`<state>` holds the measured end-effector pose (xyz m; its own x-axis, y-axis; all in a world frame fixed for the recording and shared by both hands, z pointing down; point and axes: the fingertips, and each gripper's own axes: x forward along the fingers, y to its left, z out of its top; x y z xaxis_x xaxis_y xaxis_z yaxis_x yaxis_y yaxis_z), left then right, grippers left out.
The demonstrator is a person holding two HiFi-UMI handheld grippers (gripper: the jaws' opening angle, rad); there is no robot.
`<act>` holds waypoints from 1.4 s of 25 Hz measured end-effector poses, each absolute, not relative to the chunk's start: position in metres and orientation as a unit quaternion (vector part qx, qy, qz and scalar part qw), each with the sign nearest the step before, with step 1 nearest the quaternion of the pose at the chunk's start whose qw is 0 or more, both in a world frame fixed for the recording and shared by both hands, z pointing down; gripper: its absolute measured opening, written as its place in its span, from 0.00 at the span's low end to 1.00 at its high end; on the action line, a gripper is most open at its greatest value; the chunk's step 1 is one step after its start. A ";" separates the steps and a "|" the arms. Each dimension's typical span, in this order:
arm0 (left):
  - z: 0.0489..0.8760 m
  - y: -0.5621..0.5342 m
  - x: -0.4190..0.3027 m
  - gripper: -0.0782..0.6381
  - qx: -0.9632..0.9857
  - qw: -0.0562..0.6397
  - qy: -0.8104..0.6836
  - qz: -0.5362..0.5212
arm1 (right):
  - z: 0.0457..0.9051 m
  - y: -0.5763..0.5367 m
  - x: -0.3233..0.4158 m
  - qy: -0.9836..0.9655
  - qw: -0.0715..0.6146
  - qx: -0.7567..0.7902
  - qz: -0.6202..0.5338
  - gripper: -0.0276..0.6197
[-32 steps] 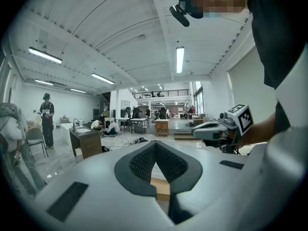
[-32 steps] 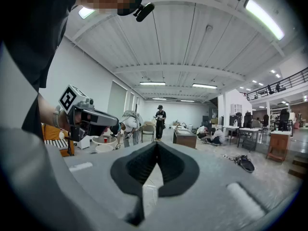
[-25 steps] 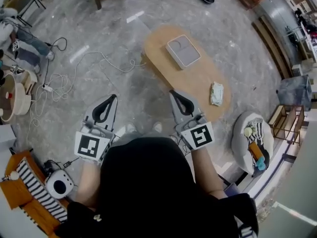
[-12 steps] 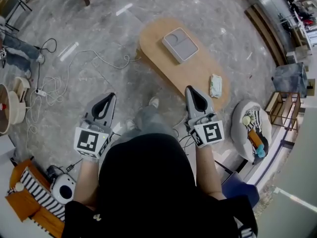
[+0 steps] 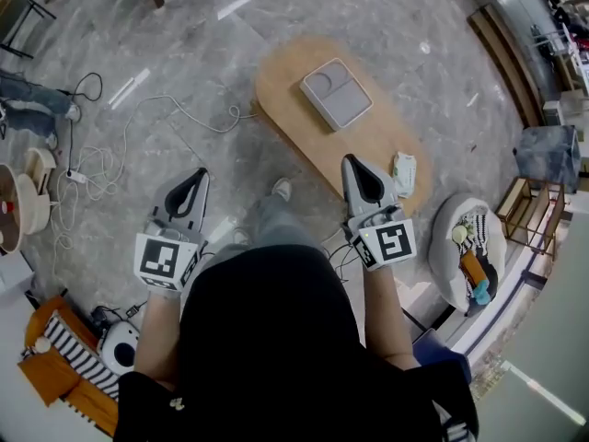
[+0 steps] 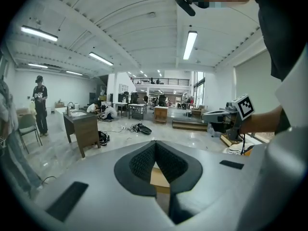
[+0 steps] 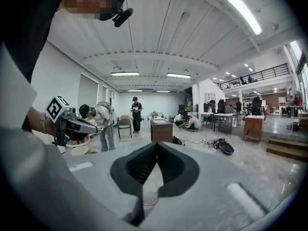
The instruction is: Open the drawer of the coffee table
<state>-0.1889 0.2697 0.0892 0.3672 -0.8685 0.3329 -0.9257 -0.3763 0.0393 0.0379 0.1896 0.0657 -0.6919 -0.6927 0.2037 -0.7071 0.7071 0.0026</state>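
Observation:
The coffee table (image 5: 304,136) is a long oval wooden top on the stone floor, seen in the head view; no drawer shows from above. A grey square tray (image 5: 336,93) and a crumpled white cloth (image 5: 403,173) lie on it. My right gripper (image 5: 351,160) is shut and empty, its tip over the table's near edge. My left gripper (image 5: 199,175) is shut and empty over bare floor to the left of the table. A strip of the wooden top (image 6: 159,179) shows through the loop behind the tips of the left gripper (image 6: 155,142). The right gripper (image 7: 157,144) looks out over the floor.
White cables (image 5: 120,145) trail over the floor at the left. A white pouf (image 5: 465,251) with small items stands right of the table. A white device (image 5: 118,346) and striped cushion (image 5: 64,376) lie behind on the left. A wooden desk (image 6: 82,129) and people (image 7: 103,124) stand farther off.
The person has stepped toward the table, which now lies closer. The right gripper has come forward from beside the table to over its near edge. Both grippers stay shut.

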 end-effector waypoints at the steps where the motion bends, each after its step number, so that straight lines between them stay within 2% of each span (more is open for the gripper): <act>1: 0.090 0.258 -0.187 0.13 0.816 0.112 -0.551 0.131 | 0.068 0.177 0.040 -0.920 0.096 0.377 0.041 0.04; 15: 0.126 0.137 -0.173 0.13 0.789 0.129 -0.565 0.203 | 0.110 0.054 0.053 -0.932 0.111 0.335 0.082 0.04; 26: 0.166 0.076 -0.194 0.13 0.824 0.153 -0.495 0.229 | 0.152 0.026 0.050 -0.895 0.136 0.409 0.118 0.04; 35: 0.239 0.028 -0.225 0.13 0.857 0.188 -0.398 0.267 | 0.205 0.024 0.030 -0.842 0.169 0.485 0.165 0.04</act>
<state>-0.2251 0.0281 0.2389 0.5404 -0.5816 0.6080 -0.7827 -0.6128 0.1094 0.0295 0.0238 0.2049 -0.4730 -0.7611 0.4438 -0.8723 0.4755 -0.1141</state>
